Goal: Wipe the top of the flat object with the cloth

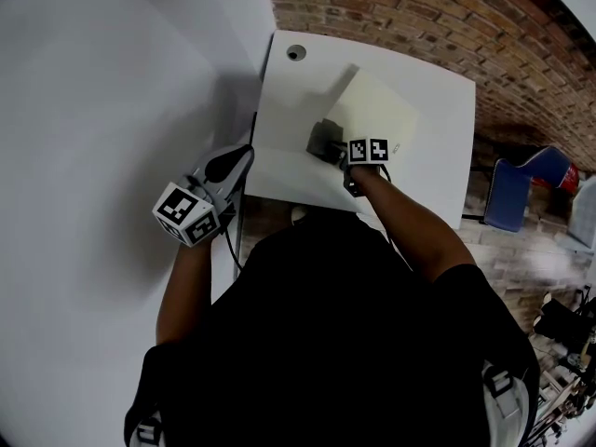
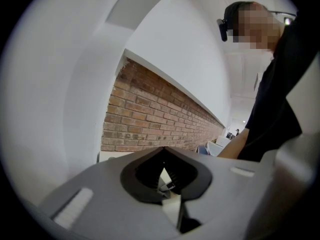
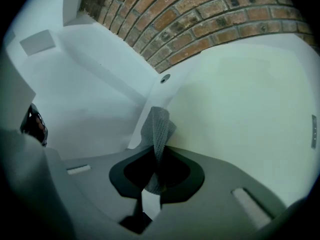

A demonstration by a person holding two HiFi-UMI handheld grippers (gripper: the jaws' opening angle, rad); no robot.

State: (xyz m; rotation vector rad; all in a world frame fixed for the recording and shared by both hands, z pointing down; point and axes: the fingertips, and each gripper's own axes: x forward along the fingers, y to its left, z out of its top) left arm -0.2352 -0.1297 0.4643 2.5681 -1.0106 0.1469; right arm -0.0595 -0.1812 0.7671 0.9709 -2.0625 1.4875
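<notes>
A pale yellow-green flat board (image 1: 377, 110) lies on the white table (image 1: 438, 147). A grey mesh cloth (image 1: 326, 140) rests at the board's near left corner. My right gripper (image 1: 343, 155) is shut on it. In the right gripper view the cloth (image 3: 157, 129) sticks up from between the shut jaws of the right gripper (image 3: 157, 151), at the left edge of the board (image 3: 240, 99). My left gripper (image 1: 242, 154) hangs off the table's left near corner, away from the board. In its own view the left gripper (image 2: 164, 156) has its jaws together and holds nothing.
A round cable hole (image 1: 296, 52) sits at the table's far left corner. A brick wall (image 1: 410, 17) runs behind the table, and a white wall (image 1: 112, 91) lies to its left. A blue chair (image 1: 521, 189) stands to the right on the brick floor.
</notes>
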